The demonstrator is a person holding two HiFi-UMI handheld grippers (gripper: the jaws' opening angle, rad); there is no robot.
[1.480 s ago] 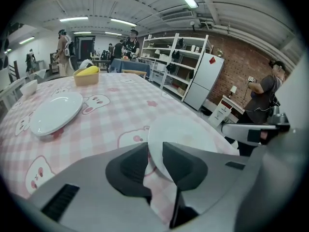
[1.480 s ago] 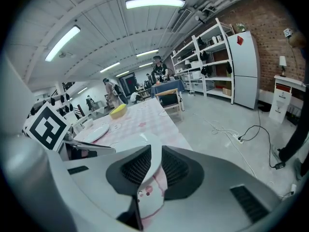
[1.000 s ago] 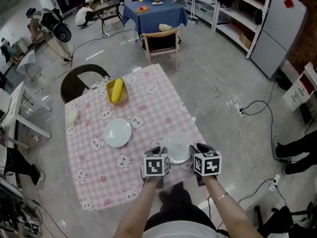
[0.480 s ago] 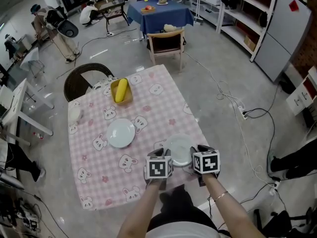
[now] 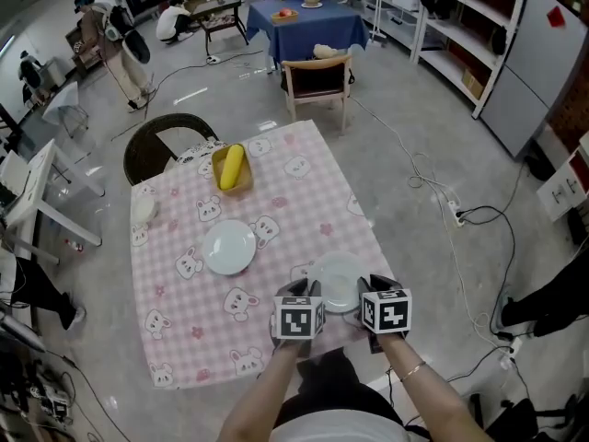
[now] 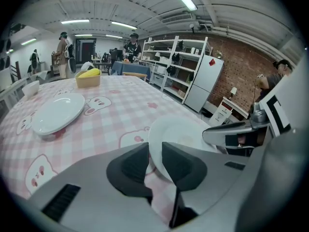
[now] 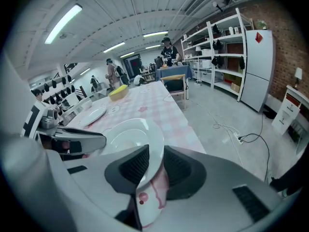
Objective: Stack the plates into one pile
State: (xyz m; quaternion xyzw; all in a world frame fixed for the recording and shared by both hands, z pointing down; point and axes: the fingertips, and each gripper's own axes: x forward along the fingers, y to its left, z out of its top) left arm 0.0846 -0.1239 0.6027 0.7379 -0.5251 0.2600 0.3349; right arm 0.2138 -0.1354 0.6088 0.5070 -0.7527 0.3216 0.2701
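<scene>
Now left gripper (image 5: pixel 302 289) and right gripper (image 5: pixel 368 285), jaws just closing, each clamp the near plate (image 5: pixel 339 278) by its rim; second plate (image 5: pixel 229 247) lies at ten o'clock.

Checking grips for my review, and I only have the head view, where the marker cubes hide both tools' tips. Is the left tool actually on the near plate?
Observer: Yes. The left gripper view shows the plate's rim pinched between the left tool's jaws, which have just been closing.
Operator: And the right one?
Observer: The right gripper view shows the right tool clamped on the same plate's other side. Its jaws have just been closing too.
</scene>
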